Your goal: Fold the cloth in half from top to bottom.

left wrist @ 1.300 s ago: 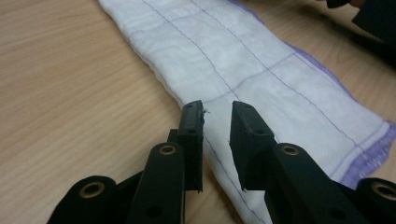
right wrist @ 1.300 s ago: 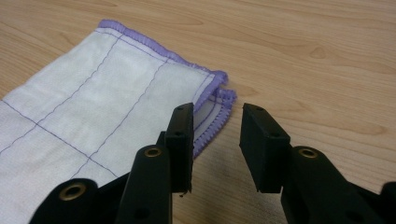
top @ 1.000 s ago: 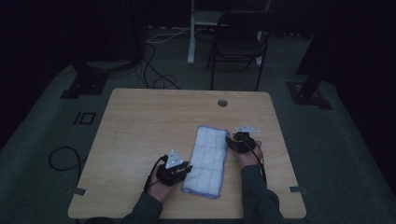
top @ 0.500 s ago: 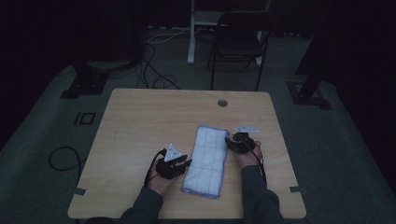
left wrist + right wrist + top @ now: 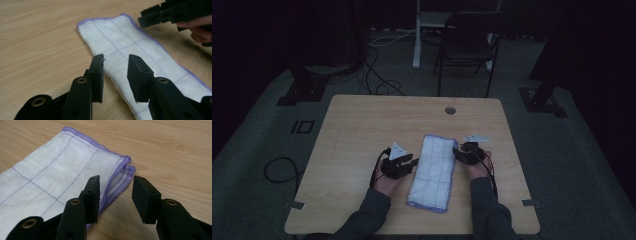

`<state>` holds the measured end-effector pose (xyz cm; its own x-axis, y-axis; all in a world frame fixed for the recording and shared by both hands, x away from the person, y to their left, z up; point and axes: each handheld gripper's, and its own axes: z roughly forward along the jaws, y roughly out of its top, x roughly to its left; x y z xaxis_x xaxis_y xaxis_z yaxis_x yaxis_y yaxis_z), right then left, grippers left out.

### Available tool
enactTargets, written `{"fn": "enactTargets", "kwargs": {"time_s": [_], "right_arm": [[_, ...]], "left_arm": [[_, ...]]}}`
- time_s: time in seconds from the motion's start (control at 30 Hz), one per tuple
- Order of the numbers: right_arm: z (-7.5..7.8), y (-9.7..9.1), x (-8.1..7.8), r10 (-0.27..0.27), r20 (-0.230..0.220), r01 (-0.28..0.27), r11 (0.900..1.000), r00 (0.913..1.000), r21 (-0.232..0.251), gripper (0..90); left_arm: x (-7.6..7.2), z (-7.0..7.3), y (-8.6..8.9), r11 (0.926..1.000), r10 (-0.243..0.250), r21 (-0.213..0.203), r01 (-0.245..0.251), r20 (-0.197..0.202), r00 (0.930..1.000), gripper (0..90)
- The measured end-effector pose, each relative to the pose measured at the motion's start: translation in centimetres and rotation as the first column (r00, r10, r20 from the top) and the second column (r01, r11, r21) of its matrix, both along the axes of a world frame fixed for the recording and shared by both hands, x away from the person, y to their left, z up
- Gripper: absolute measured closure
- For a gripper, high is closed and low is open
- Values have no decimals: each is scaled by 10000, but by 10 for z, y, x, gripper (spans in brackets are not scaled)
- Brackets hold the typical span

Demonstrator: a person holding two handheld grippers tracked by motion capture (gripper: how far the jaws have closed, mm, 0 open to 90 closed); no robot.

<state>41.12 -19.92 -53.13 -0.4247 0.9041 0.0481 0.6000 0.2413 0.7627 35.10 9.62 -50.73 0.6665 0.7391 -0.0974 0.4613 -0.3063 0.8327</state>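
Folded white cloth (image 5: 433,172) lies lengthwise mid-desk (image 5: 362,125); left claw (image 5: 115,72), jaws just opening, empty, flanks its 9 o'clock edge; right claw (image 5: 115,195) gapes at the 3 o'clock corner, likely for the next fold.

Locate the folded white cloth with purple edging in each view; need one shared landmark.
High view: folded white cloth with purple edging lies lengthwise at table centre-front, between both grippers.
Left gripper view: runs from top centre to lower right, behind the fingers.
Right gripper view: covers the left half, layered corner near centre.
Shared landmark: the cloth's purple stitched border.
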Motion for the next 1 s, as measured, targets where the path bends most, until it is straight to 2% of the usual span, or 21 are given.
{"fn": "enactTargets", "kwargs": {"time_s": [0.23,0.4,0.47,0.67,1.0], "right_arm": [[1,-1,0,-22,51,22,10000,10000,-2,583],[1,-2,0,-47,40,47,10000,10000,7,583],[1,-2,0,-42,41,42,10000,10000,22,583],[0,-1,1,-60,-12,60,9999,10000,83,583],[-3,-3,4,-246,-81,248,9994,9997,250,583]], "left_arm": [[13,4,0,9999,93,-68,-93,135,9999,650],[24,3,-2,9999,84,-80,-83,89,9999,643],[24,3,-2,9999,84,-80,-83,89,9999,641],[43,-5,-9,9999,147,85,-147,-34,9999,630],[60,-11,-17,9989,330,322,-326,-120,9994,620]]}}
